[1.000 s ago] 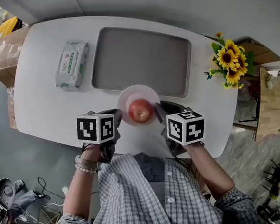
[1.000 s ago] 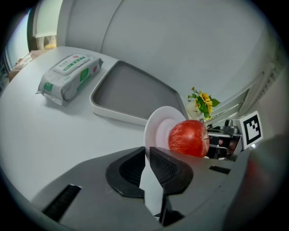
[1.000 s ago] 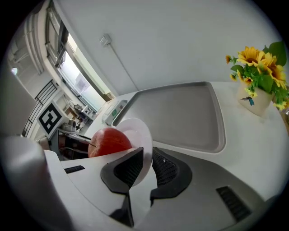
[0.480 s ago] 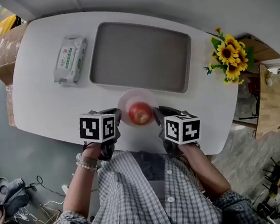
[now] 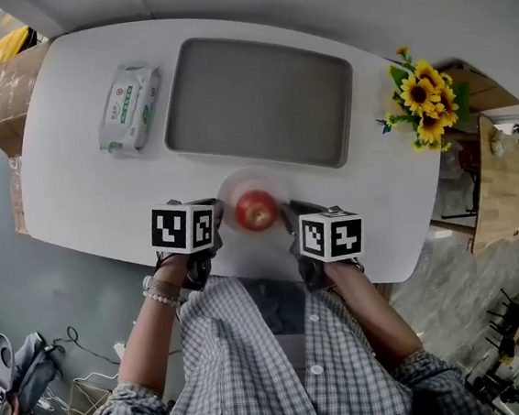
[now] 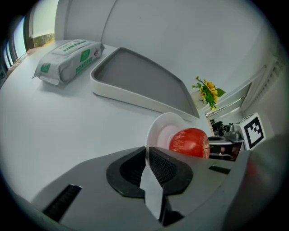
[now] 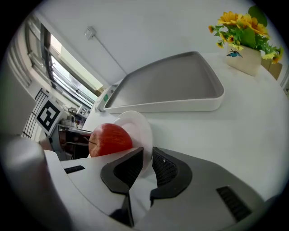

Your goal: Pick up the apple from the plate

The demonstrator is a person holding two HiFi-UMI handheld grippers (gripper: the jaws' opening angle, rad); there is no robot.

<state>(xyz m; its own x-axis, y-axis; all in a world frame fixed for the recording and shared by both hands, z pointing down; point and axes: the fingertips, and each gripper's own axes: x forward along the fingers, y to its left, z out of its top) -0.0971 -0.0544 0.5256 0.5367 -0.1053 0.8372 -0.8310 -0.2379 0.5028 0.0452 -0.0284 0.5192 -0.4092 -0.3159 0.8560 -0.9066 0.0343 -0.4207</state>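
A red apple (image 5: 256, 210) sits on a small white plate (image 5: 238, 182) near the front edge of the white table (image 5: 84, 202). My left gripper (image 5: 216, 219) is at the plate's left side, shut on its rim. The right gripper (image 5: 288, 217) is shut on the rim at the opposite side. In the left gripper view the plate (image 6: 159, 131) runs edge-on between the pads of the left gripper (image 6: 146, 163), with the apple (image 6: 189, 142) just beyond. The right gripper view shows the same: the plate (image 7: 137, 125) lies in the right gripper (image 7: 147, 164), the apple (image 7: 110, 140) behind.
A grey tray (image 5: 258, 101) with a white rim lies just beyond the plate. A pack of wet wipes (image 5: 127, 108) rests at the far left. Sunflowers in a pot (image 5: 424, 106) stand at the right end. A cardboard box (image 5: 7, 90) sits off the table's left end.
The plate with the apple has shifted a little away from the tray toward the table's front edge, both grippers moving with it on its rim.
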